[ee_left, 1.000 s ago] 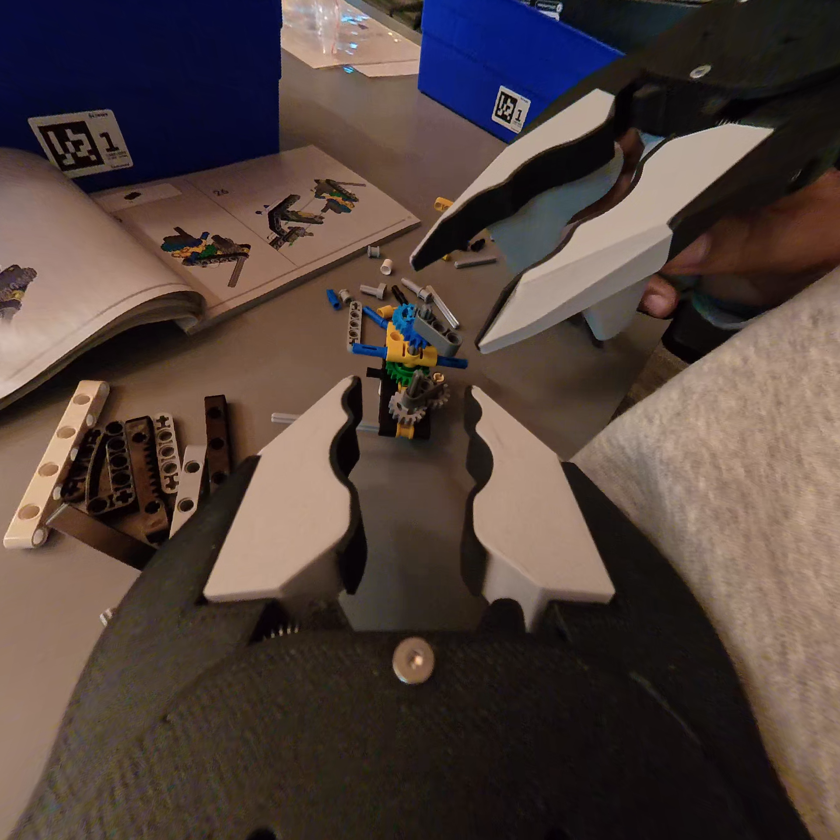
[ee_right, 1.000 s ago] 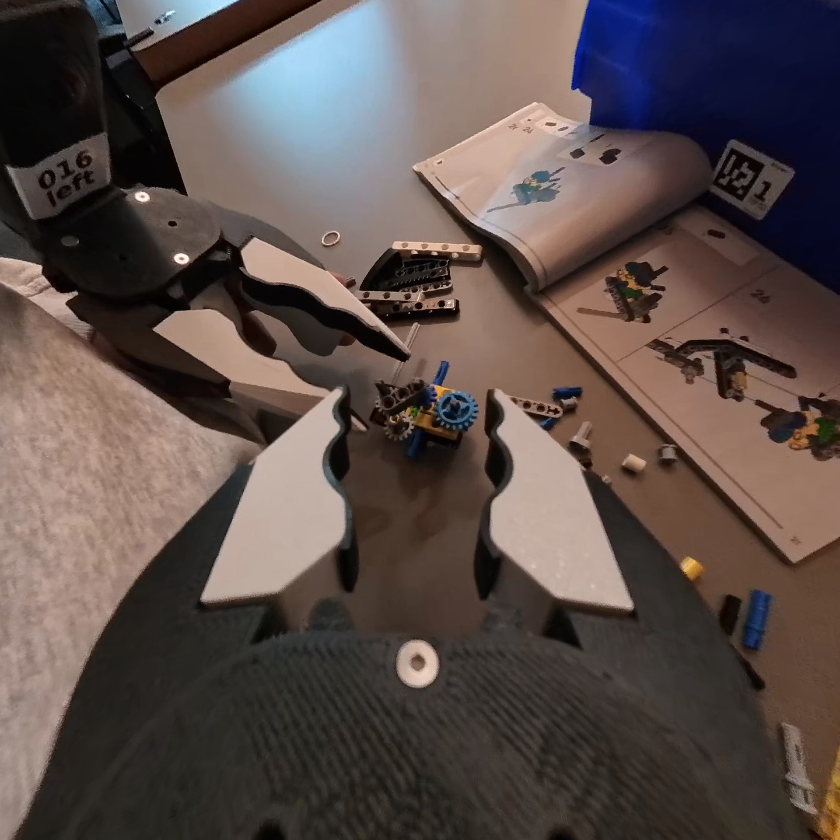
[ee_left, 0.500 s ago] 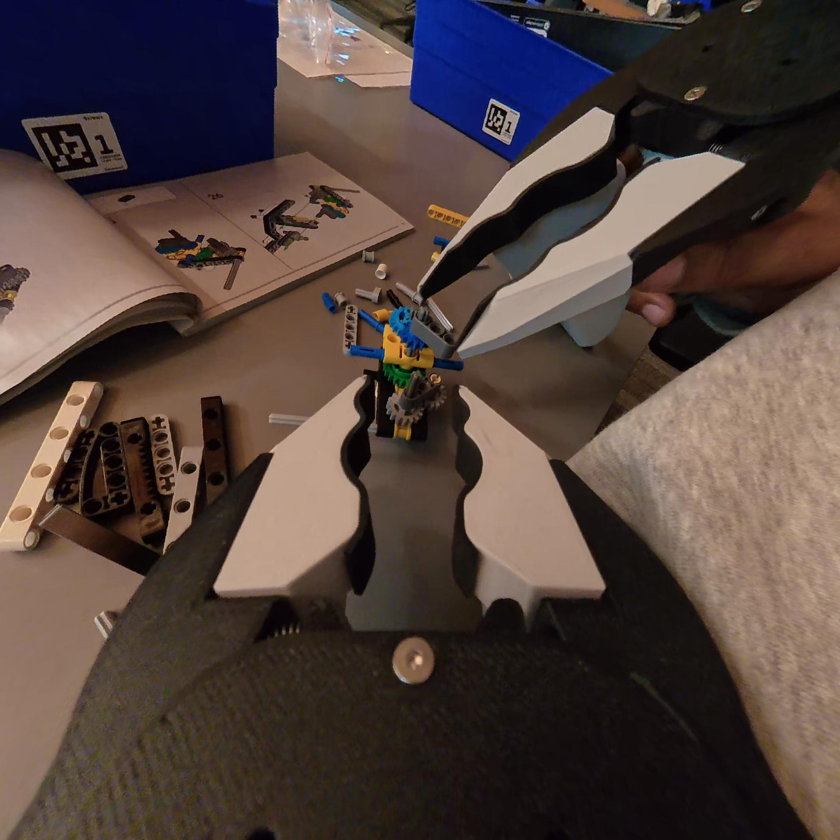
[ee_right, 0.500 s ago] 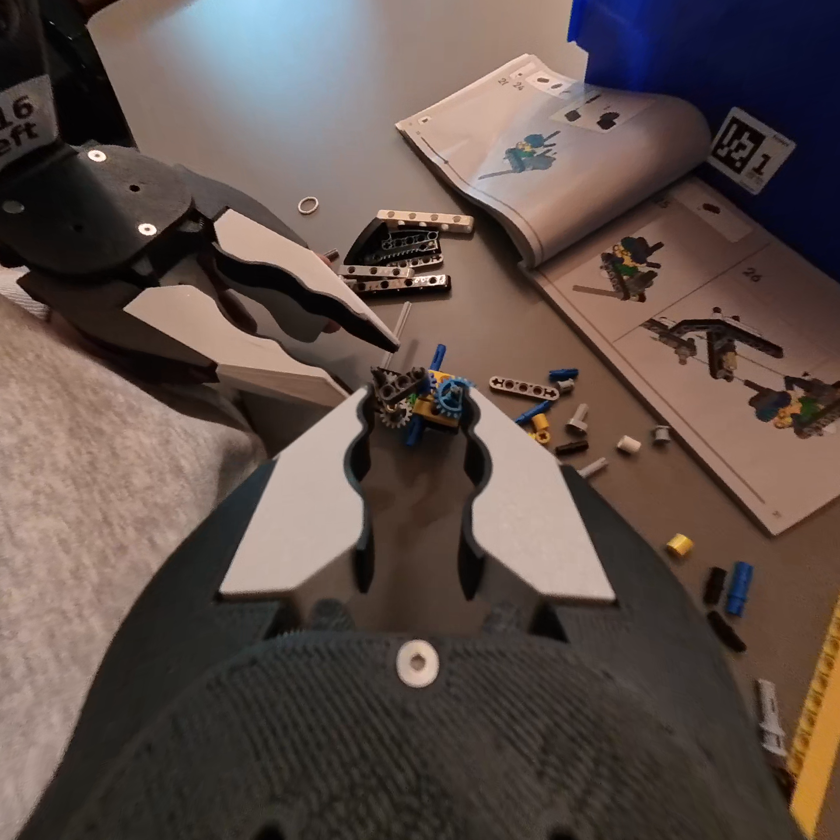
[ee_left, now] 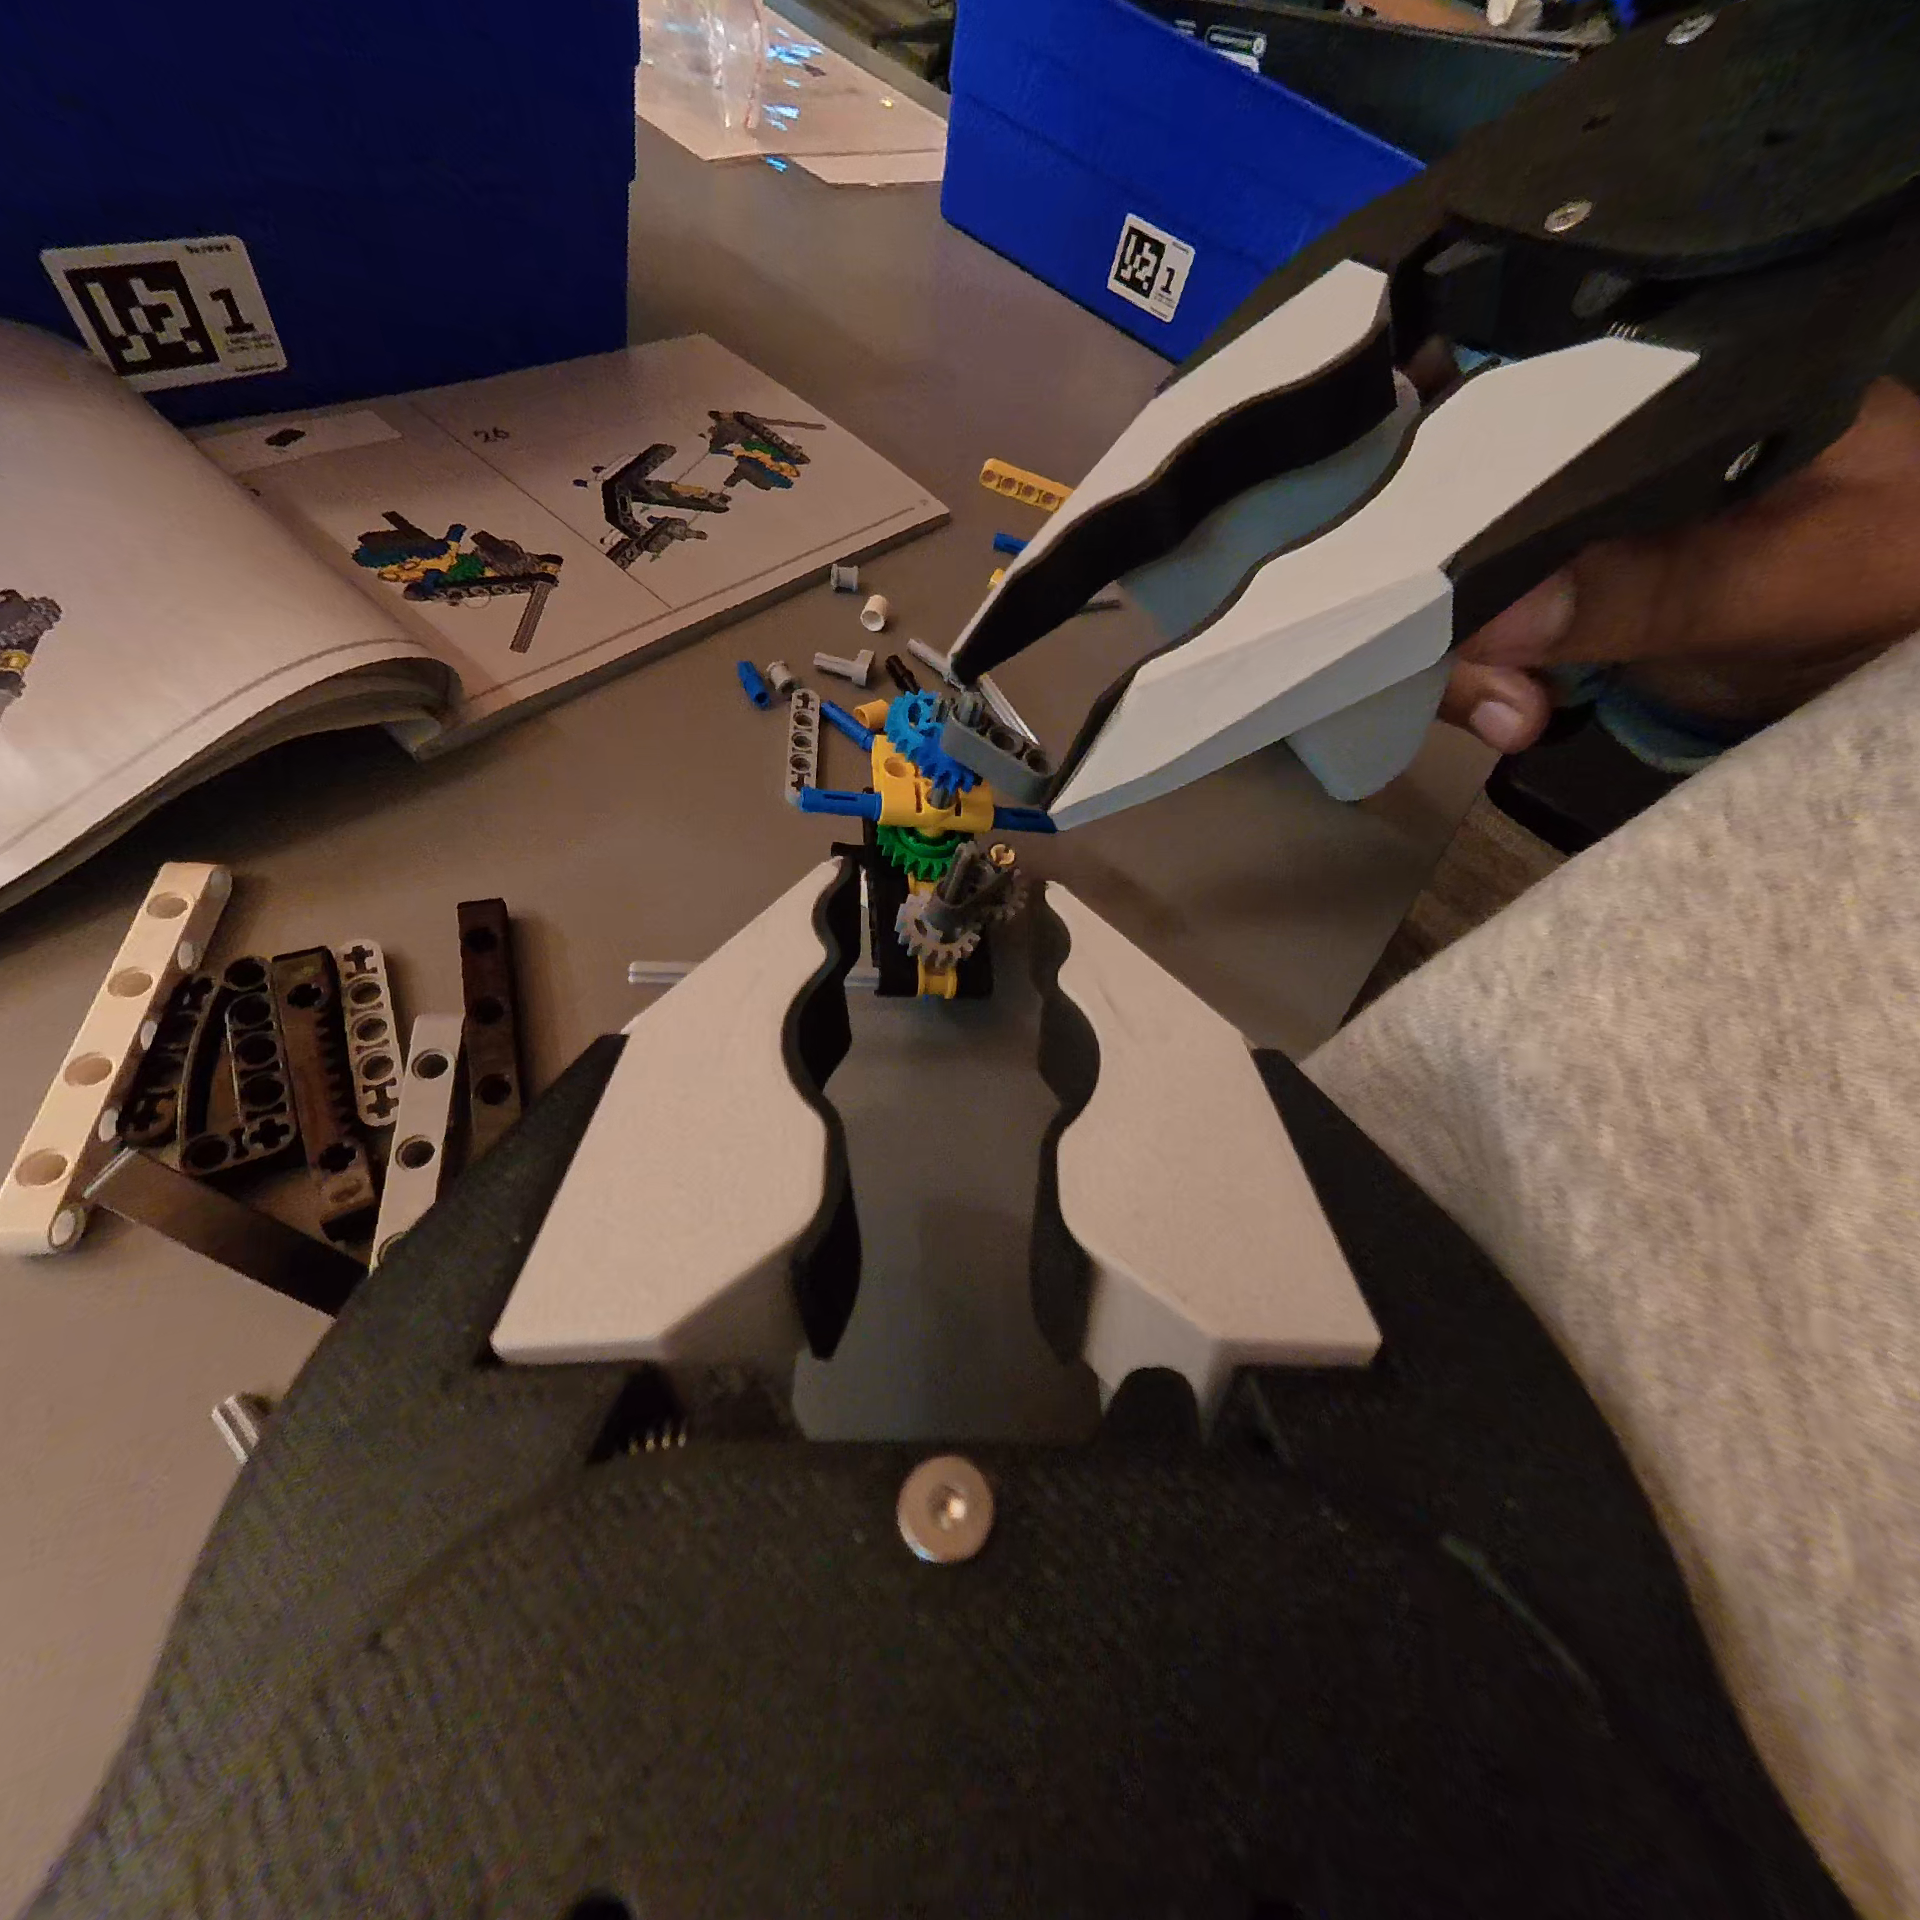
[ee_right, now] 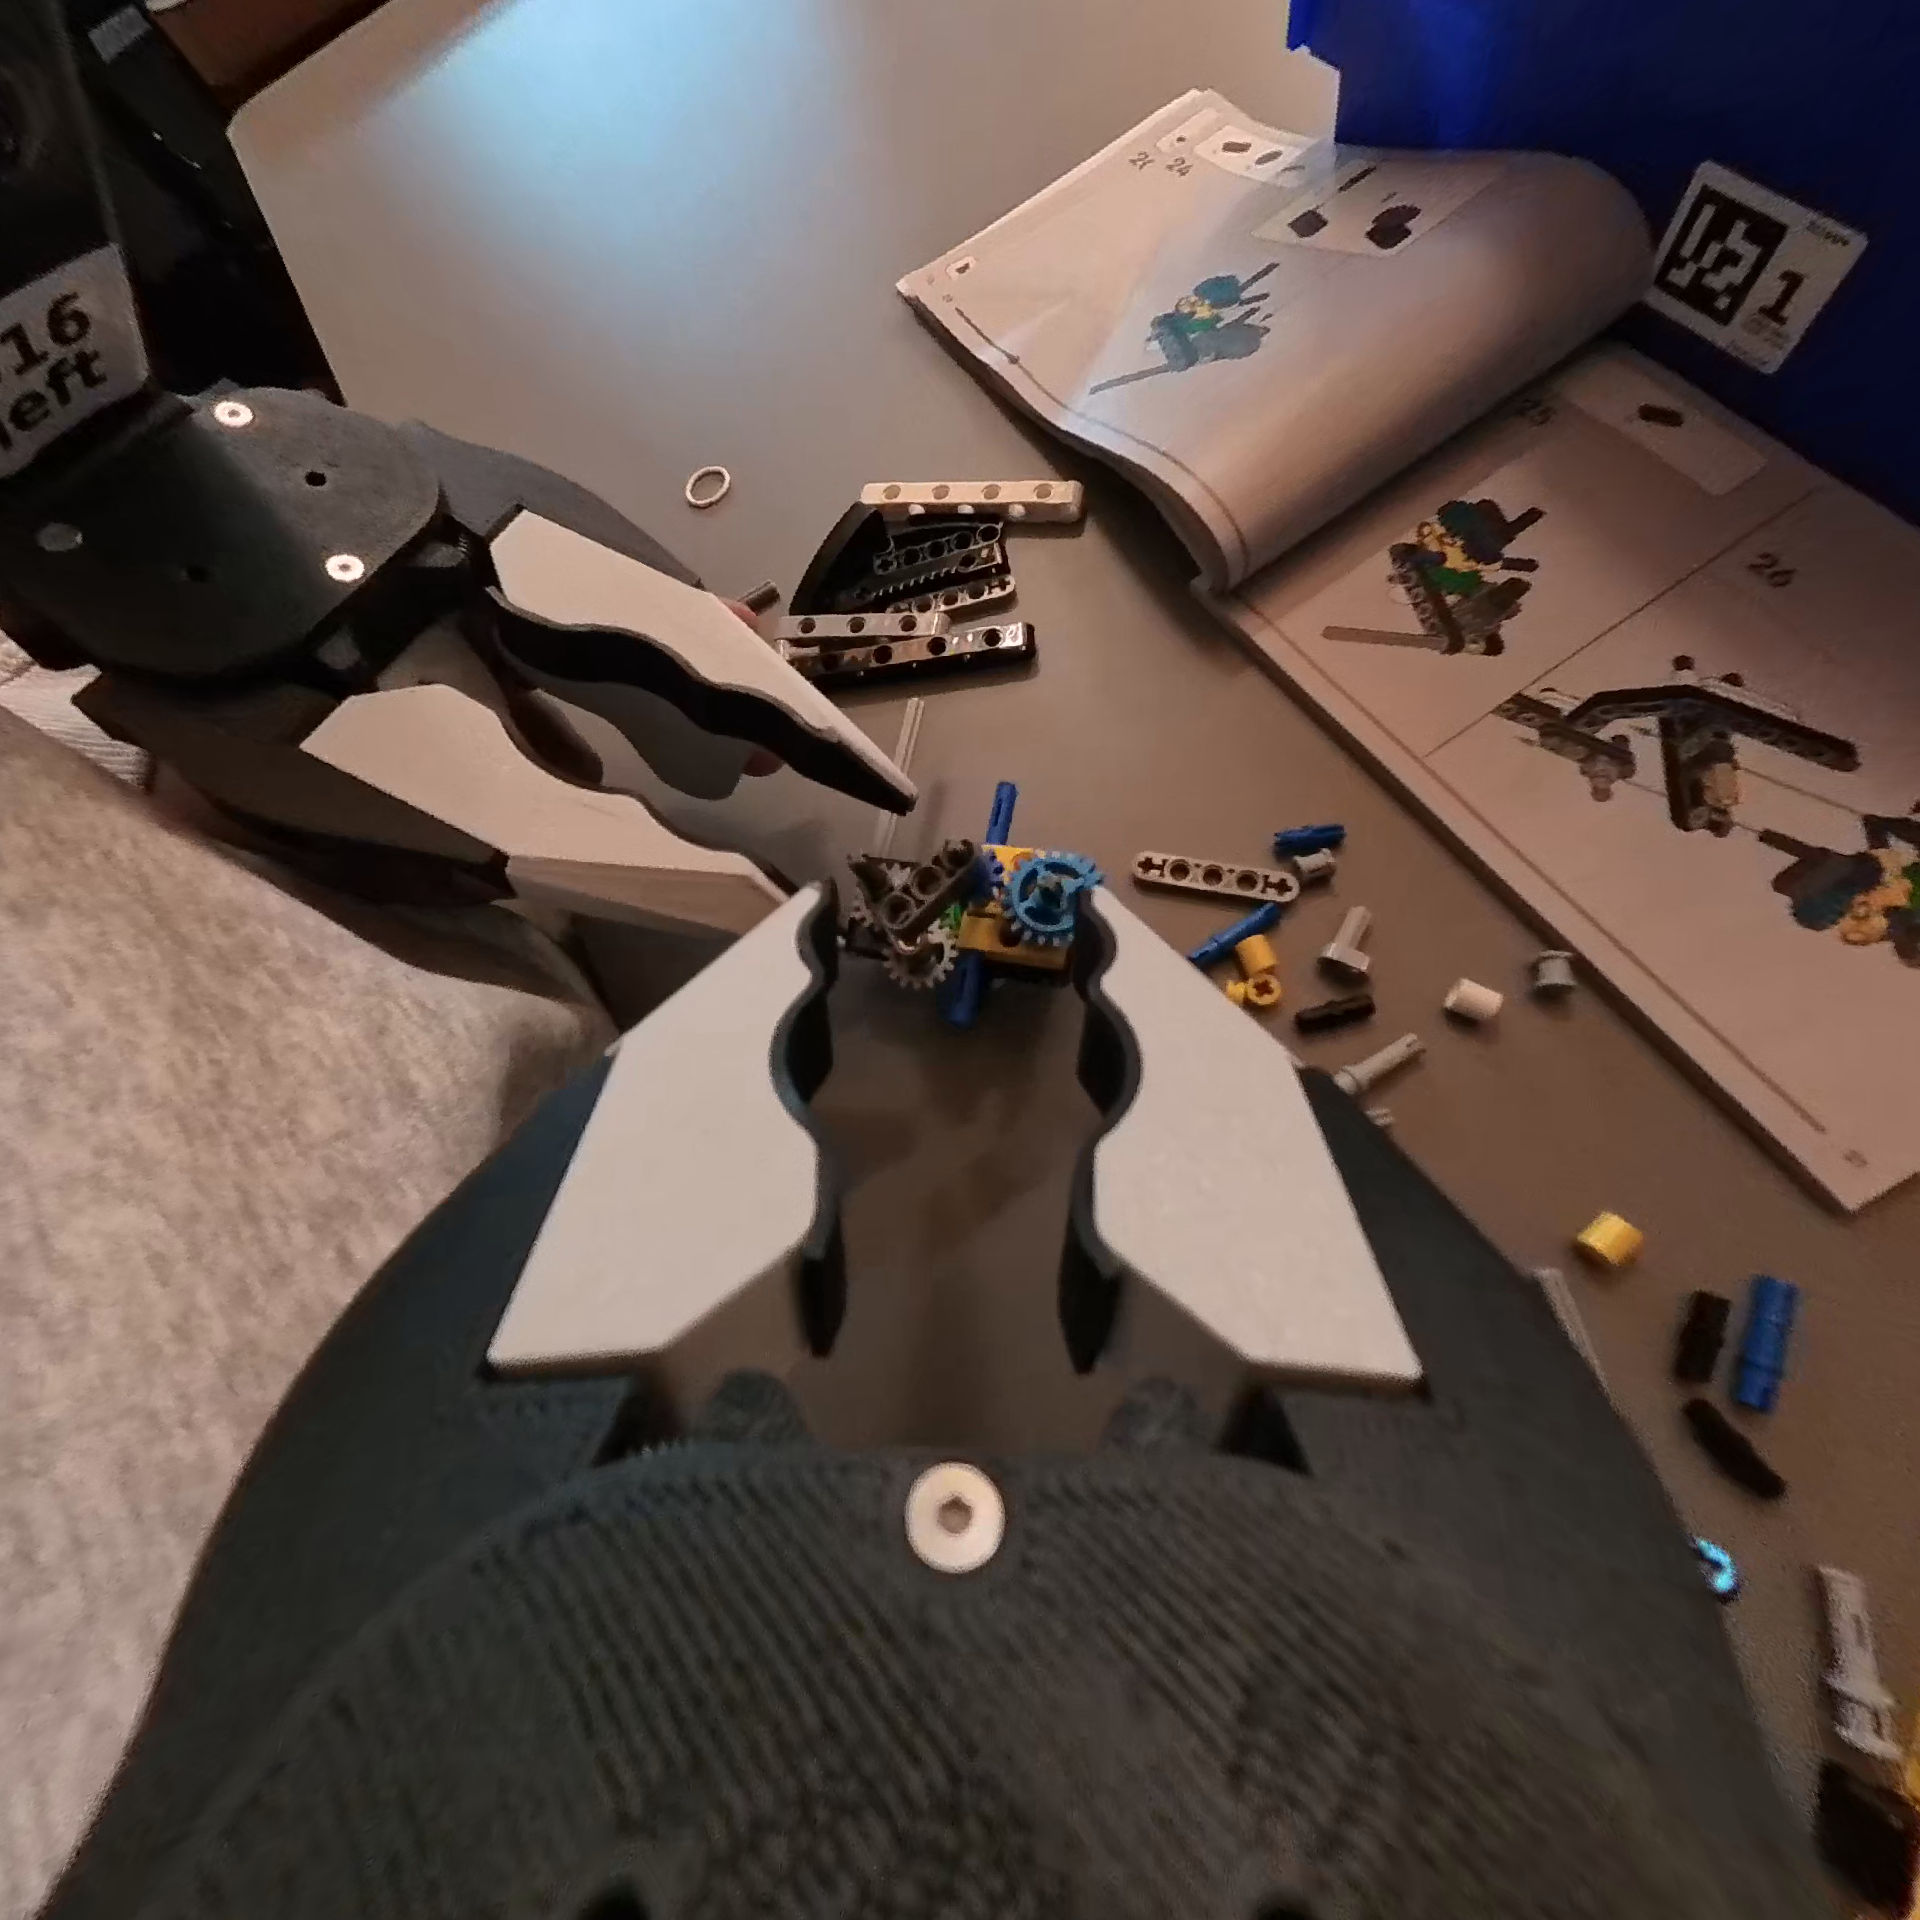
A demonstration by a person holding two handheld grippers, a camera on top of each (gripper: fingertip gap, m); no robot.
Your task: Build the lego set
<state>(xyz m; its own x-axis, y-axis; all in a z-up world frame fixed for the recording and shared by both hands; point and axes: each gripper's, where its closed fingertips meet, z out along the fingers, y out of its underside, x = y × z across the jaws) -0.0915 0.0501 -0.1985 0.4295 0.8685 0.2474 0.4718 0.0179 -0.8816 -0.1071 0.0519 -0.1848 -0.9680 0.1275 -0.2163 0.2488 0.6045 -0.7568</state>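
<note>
The model point(ee_left: 940, 831) sits on the counter point(ee_left: 727, 862) between both tongs' tips. Left tongs point(ee_left: 940, 904) and right tongs point(ee_right: 961, 914) are narrowed around it, grip unclear; squeeze evenly, avoiding gears.

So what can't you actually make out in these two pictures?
- Left wrist view: base of the gear assembly, behind the left gripper's fingertips.
- Right wrist view: whether the right gripper touches it.
- Right wrist view: yellow piece, cut off and blurred at the edge.

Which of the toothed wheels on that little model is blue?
The blue gear at the model's far end, beside the yellow block; the others are a green gear and a grey gear.
</note>
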